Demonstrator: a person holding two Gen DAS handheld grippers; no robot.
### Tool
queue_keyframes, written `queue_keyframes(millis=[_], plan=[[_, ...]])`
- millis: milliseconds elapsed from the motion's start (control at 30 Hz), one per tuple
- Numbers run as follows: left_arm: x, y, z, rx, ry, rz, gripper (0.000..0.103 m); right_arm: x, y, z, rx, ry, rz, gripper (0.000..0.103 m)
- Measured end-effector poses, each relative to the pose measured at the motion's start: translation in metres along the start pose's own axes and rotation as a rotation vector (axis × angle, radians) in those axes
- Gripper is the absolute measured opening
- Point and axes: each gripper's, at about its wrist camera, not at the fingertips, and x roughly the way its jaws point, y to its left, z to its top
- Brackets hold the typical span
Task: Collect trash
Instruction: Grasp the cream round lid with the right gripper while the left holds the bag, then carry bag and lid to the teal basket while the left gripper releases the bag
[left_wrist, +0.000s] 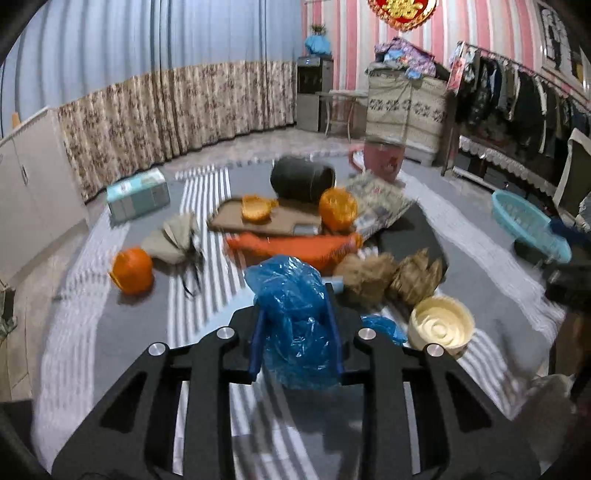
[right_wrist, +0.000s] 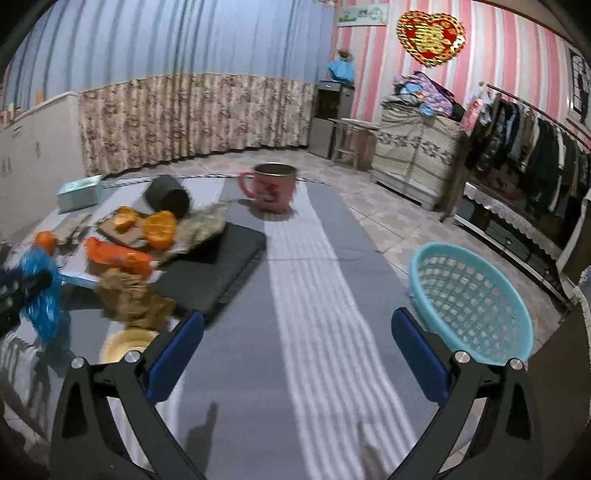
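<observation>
Nearest in the left wrist view, the left gripper (left_wrist: 295, 328) has its jaws drawn in around a crumpled blue plastic bag (left_wrist: 295, 314), the blue pads pressing it from both sides. The bag stands roughly upright, its long axis running from the near end, where it hangs below the pads, up to a puffed top beyond the fingertips; its lower end is partly hidden by the gripper's frame. A further scrap of blue plastic (left_wrist: 384, 326) shows just right of the gripper, and whether it belongs to the same bag is hard to tell. Beside it on the striped grey cloth (left_wrist: 122, 332) sits a cream bowl (left_wrist: 441, 325). Beyond lie two wads of crumpled brown paper (left_wrist: 391, 275), then an orange wrapper (left_wrist: 295, 247), an orange cup (left_wrist: 132, 270) on its side to the left, a brown board (left_wrist: 266, 221) and a tipped dark pot (left_wrist: 301, 179), all blurred. In the right wrist view, the right gripper (right_wrist: 297, 332) has its jaws spread wide with nothing between them, only the cloth. A light blue basket (right_wrist: 472, 302) lies just right of its right finger, cut off by it at the near rim. Far back stands a pink mug (right_wrist: 271, 186).
</observation>
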Motion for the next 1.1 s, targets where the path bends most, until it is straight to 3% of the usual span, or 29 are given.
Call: queue_keyframes(millis=[133, 367, 633, 733, 800, 1000, 1100], plan=[[-0.025, 0.012, 0.019, 0.029, -0.073, 0.029, 0.027, -0.003, 0.035, -0.003, -0.030, 0.016, 0.059, 0.099], [-0.023, 0.049, 0.030, -0.005, -0.111, 0.085, 0.027, 0.008, 0.074, -0.016, -0.015, 0.081, 0.131, 0.099], [-0.004, 0.061, 0.022, -0.044, -0.087, 0.074, 0.027, 0.025, 0.097, -0.026, -0.055, 0.133, 0.088, 0.098], [-0.001, 0.062, 0.019, -0.052, -0.076, 0.078, 0.027, 0.031, 0.093, -0.028, -0.043, 0.157, 0.108, 0.082], [0.000, 0.062, 0.018, -0.055, -0.072, 0.082, 0.027, 0.039, 0.092, -0.030, -0.033, 0.194, 0.149, 0.060], [0.003, 0.056, 0.023, -0.061, -0.056, 0.096, 0.027, 0.030, 0.077, -0.026, -0.015, 0.169, 0.194, 0.061], [0.002, 0.045, 0.036, -0.058, -0.069, 0.094, 0.027, 0.017, 0.048, -0.011, -0.001, 0.115, 0.144, 0.061]])
